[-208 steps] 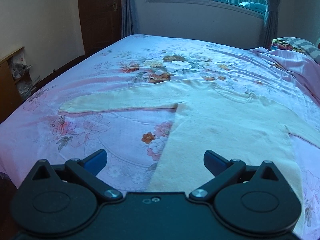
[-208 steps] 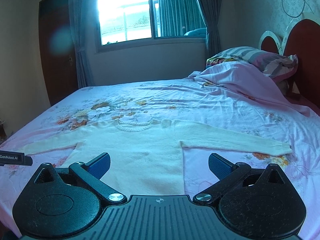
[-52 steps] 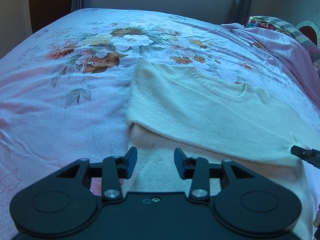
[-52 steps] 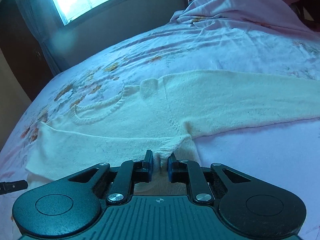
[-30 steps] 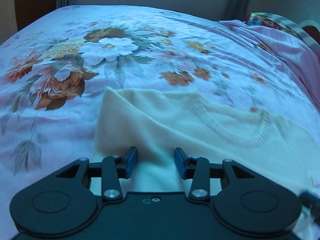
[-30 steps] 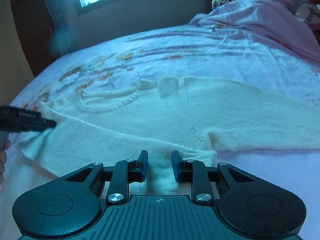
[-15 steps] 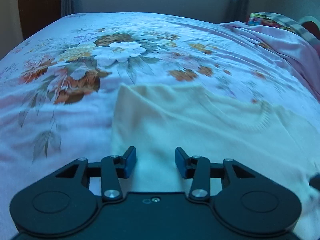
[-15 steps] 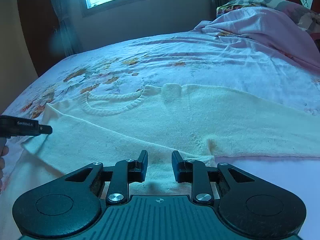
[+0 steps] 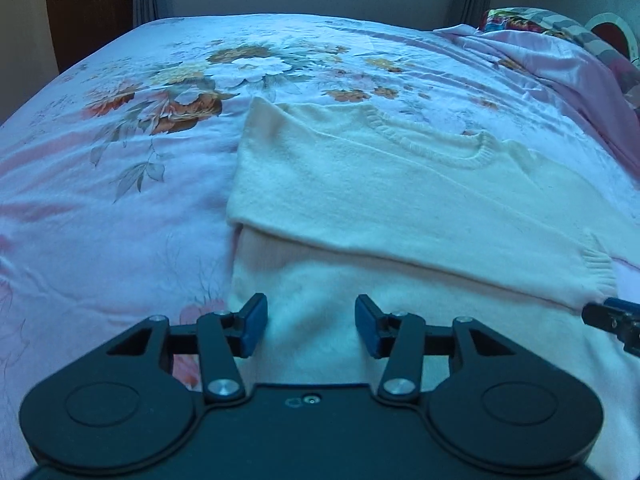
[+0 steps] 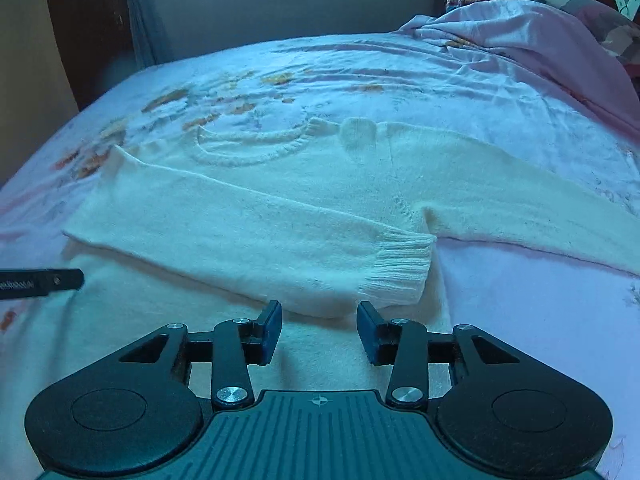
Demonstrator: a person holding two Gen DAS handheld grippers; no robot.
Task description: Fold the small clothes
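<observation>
A cream knit sweater lies flat on the floral bedsheet, neckline toward the far side. One sleeve is folded across the chest, and its ribbed cuff rests just ahead of my right gripper. The other sleeve stretches out to the right. The right gripper's jaws are opening, with nothing pinched between them. My left gripper hovers over the sweater's lower body near its left edge; its jaws are also opening and hold nothing. Each gripper's tip shows in the other's view, the left gripper and the right gripper.
A rumpled pink blanket and a striped pillow lie at the head of the bed on the right. A dark wooden door and curtains stand beyond the far edge. Open sheet spreads left of the sweater.
The right gripper has let go of the sleeve cuff and drawn back, leaving the sleeve across the chest. Both grippers' jaws stand wider. The left gripper has pulled back toward the sweater's lower body.
</observation>
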